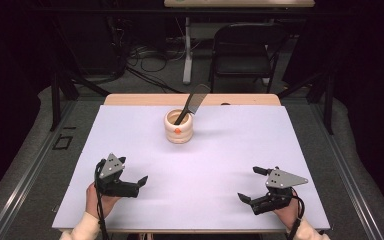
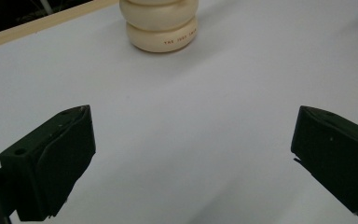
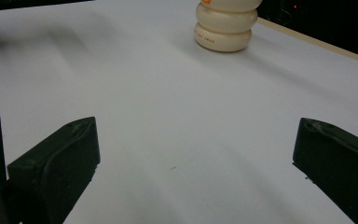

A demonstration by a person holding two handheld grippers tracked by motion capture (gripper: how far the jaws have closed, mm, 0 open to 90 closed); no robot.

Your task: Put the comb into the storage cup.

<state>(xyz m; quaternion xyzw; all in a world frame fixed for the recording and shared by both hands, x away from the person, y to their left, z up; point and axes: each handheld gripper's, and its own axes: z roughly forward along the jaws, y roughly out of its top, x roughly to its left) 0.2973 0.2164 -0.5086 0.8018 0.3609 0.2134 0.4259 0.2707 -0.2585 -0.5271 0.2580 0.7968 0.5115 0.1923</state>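
A cream ribbed ceramic holder (image 1: pixel 178 127) with an orange dot holds a black comb (image 1: pixel 194 102); the desk (image 1: pixel 130 130) is plain pale lilac-white, wood-edged.

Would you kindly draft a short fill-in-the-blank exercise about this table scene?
1. The dark comb stands tilted inside the cream ribbed ____.
2. Both the left gripper and the right gripper have their jaws ____.
3. The small mark on the front of the holder is coloured ____.
4. Beyond the table stands a black folding ____.

Missing words: holder; open; orange; chair
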